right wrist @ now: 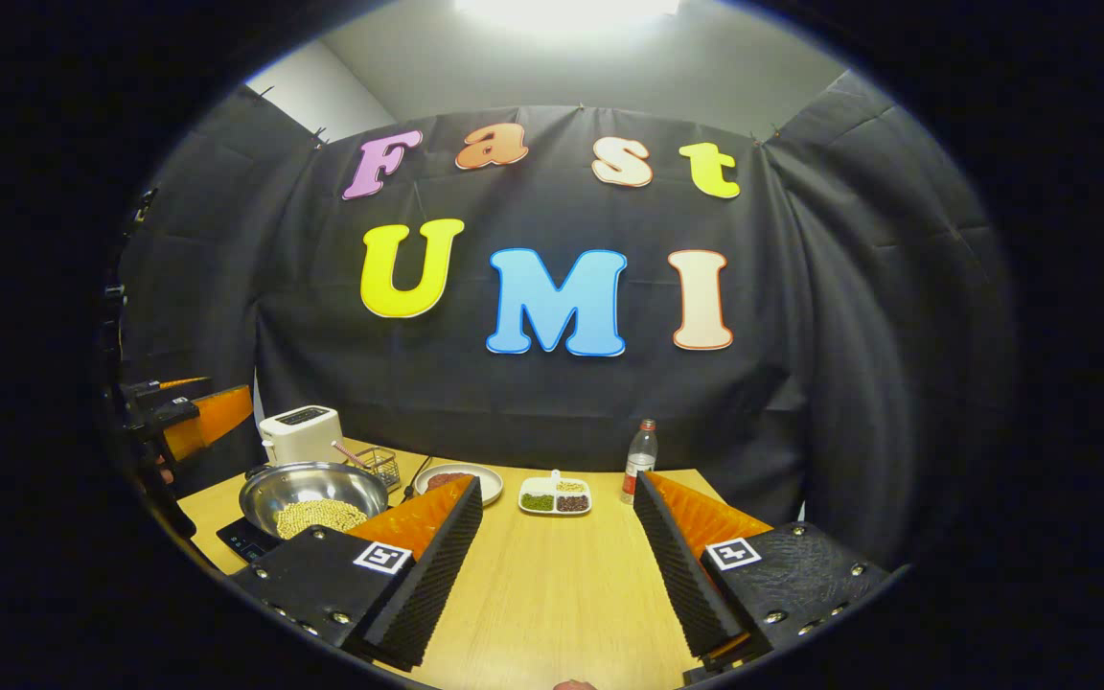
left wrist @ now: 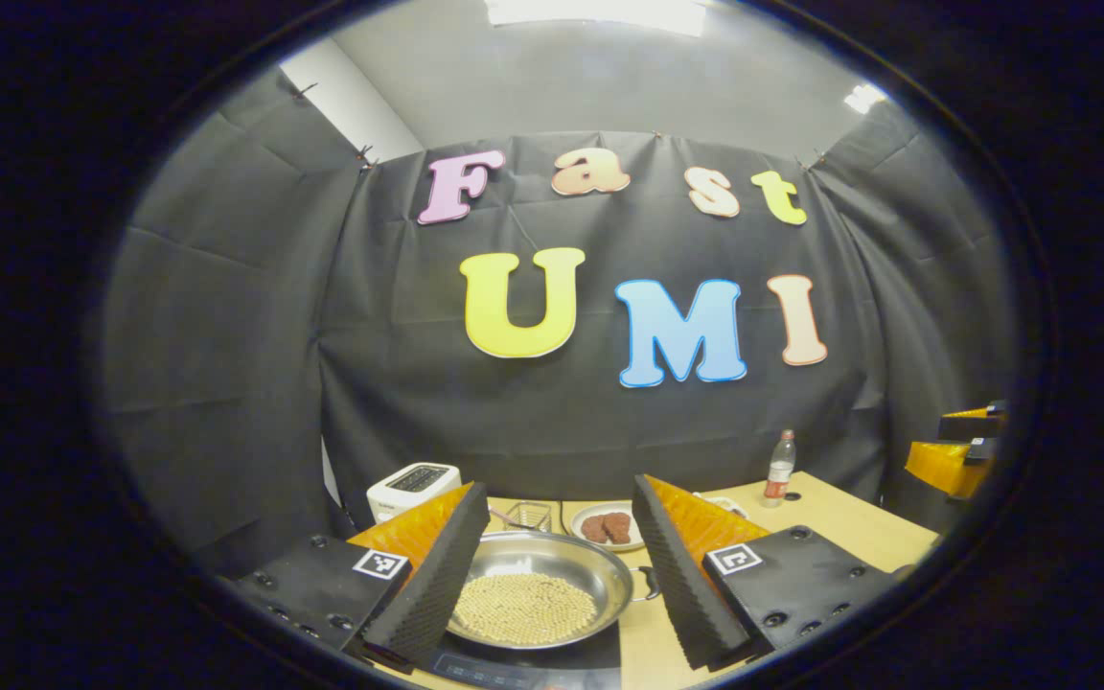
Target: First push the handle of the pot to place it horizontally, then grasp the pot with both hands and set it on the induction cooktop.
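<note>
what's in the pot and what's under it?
The pot holds a layer of small pale beans over part of its floor. Under it sits the dark cooktop; the pot covers most of its surface.

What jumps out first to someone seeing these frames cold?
The shiny steel pot of pale round beans, sitting on the black induction cooktop at the near table edge, framed by the open left tongs. In the right gripper view, the open right tongs hang above bare light wooden table.

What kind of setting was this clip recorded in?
Likely a mock kitchen staged inside a cloth-walled booth: a wooden table carries a pot of beans on an induction cooktop, a toaster and a plate of food.
</note>
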Demonstrator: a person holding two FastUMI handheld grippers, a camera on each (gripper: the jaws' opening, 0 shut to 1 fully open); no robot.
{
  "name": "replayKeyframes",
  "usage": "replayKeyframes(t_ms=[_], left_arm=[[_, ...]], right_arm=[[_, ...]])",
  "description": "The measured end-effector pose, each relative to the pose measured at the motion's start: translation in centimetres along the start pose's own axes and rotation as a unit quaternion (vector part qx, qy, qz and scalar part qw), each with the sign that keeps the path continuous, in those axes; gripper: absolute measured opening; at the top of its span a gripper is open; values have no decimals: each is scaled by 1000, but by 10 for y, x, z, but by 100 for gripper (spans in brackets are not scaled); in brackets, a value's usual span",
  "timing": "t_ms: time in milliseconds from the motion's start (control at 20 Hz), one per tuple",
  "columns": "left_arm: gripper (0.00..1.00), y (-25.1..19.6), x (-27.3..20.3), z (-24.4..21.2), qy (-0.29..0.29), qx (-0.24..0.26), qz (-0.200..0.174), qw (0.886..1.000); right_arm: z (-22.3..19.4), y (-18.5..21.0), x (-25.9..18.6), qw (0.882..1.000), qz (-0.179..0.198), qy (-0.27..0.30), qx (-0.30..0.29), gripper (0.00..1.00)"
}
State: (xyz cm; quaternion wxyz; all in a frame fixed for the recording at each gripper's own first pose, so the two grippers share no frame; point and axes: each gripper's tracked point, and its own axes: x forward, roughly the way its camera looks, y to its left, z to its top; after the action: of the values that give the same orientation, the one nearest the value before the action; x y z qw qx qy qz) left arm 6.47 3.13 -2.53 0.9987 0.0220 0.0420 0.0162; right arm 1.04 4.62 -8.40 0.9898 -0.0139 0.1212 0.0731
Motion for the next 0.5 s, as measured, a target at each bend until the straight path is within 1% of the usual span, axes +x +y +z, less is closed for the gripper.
replayKeyframes(t_ms=[50,100,150,250,350,400,450,500], left_arm=[[97,-7,-11,7,-3,-2,2,1000],[100,-9,-25,15,-6,-3,5,1000],[94,-12,-38,21,-11,-3,10,1000],[97,-15,-55,31,-19,1,16,1000],[100,-12,-66,35,-25,2,22,999],[98,-11,-70,39,-28,-2,24,999],[94,-9,-74,45,-32,-7,25,999],[100,-6,-75,49,-37,-10,25,999]], right_arm=[[5,-10,-6,1000,1,-5,0,96],[11,-18,-14,1000,4,-12,0,96],[14,-25,-19,1000,6,-16,-2,96],[23,-35,-33,1000,8,-21,-8,96],[38,-39,-44,999,5,-39,-10,96],[44,-38,-49,999,4,-46,-10,96],[50,-37,-52,999,2,-53,-10,96],[55,-37,-55,998,-1,-58,-7,96]])
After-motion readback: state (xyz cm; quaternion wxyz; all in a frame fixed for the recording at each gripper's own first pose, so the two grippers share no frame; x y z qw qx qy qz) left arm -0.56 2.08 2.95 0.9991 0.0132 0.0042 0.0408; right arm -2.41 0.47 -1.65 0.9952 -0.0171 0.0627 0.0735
